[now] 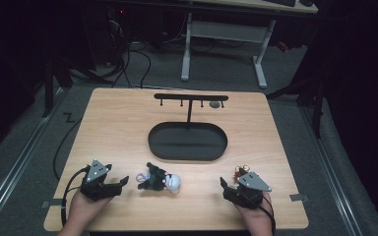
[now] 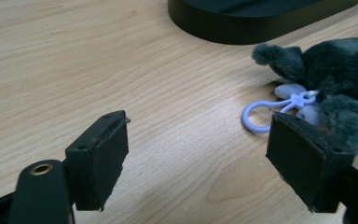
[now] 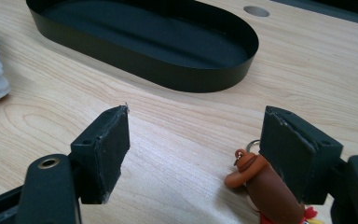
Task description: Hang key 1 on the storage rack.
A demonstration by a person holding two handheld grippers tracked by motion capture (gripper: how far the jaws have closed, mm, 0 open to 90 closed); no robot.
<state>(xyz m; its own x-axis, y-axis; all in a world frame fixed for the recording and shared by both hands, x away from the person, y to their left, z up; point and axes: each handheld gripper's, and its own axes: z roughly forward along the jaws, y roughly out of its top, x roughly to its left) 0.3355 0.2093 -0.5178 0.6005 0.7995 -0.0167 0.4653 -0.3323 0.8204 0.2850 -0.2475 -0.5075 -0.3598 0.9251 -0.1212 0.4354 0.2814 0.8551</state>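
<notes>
With both grippers spread empty, the left gripper (image 1: pixel 124 181) should be eased rightward so the plush toy's (image 2: pixel 335 70) loop (image 2: pixel 261 114), lying on the table (image 1: pixel 118 128) beside it, is pinched squarely.

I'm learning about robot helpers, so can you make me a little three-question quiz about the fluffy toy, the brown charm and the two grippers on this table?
1. True or false: the left gripper is open.
2. Which thing lies beside the right gripper? A) the dark plush toy keychain B) the brown figure keychain C) the black oval tray
3. Fill in: the plush toy's plastic clip is pale ____.

Key
1. True; its jaws stand wide apart with bare table between them.
2. B; it lies against the jaw on the right side of the right gripper view.
3. Purple.
</notes>
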